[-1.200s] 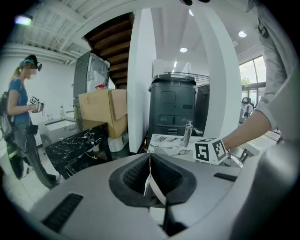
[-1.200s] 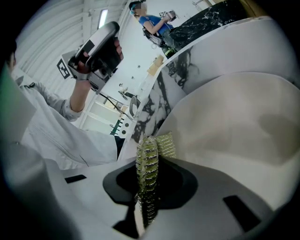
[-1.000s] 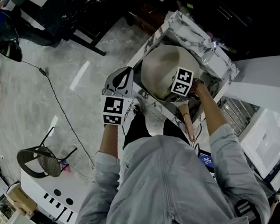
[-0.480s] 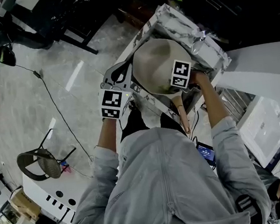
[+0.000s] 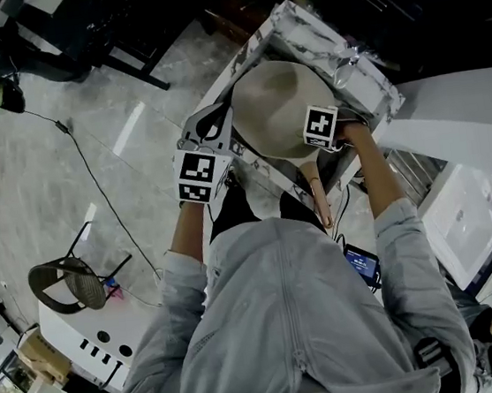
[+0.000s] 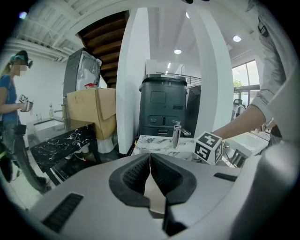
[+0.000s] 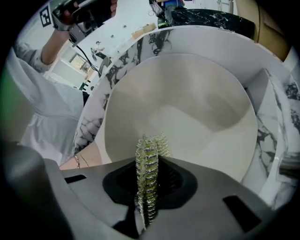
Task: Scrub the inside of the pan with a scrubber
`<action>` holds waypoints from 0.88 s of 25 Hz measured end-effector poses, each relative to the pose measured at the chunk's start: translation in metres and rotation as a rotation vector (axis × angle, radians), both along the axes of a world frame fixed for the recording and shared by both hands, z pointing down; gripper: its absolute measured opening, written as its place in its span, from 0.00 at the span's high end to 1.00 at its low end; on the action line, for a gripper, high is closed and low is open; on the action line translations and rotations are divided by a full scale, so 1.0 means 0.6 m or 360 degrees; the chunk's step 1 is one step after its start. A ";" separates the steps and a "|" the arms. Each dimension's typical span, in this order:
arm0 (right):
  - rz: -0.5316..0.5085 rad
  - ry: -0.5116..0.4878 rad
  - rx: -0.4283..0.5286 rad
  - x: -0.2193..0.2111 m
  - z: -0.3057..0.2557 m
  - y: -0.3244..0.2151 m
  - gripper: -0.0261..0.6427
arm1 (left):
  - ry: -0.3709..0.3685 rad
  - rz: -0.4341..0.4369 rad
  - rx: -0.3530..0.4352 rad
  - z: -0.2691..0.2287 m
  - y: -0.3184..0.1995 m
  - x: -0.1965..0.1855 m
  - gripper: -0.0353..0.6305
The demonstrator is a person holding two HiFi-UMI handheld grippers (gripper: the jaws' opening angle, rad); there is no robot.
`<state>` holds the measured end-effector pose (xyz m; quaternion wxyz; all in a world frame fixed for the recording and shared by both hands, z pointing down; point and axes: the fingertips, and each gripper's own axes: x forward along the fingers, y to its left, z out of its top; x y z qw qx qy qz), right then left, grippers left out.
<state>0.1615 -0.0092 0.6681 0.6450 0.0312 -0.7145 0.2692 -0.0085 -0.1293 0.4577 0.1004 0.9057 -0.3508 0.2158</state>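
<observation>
A beige pan lies in a marble sink, its wooden handle pointing back at the person. My right gripper is over the pan's right side. In the right gripper view it is shut on a silvery-green wire scrubber, whose tip stands just above the pan's pale inside. My left gripper sits at the pan's left edge. In the left gripper view it is shut, with a thin beige strip, seemingly the pan's rim, between its pads.
The marble sink wall rings the pan, and a faucet stands at the far side. A chair and a cable are on the floor to the left. Another person, a cardboard box and a black bin stand beyond.
My right gripper with the scrubber has shifted a little toward the pan's right side. The left gripper has stayed at the pan's left edge.
</observation>
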 end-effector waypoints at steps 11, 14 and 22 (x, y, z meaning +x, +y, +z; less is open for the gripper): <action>-0.0101 0.0159 0.0263 0.030 0.040 -0.031 0.84 | -0.0014 -0.0002 -0.0022 0.009 0.007 -0.006 0.91; -0.0120 0.0201 0.0342 0.041 0.048 -0.054 0.84 | -0.0012 -0.0008 -0.0029 0.012 0.005 -0.007 0.91; -0.0299 0.0421 0.0629 0.067 0.073 -0.106 0.84 | -0.0020 -0.0008 -0.0043 0.024 -0.001 -0.011 0.91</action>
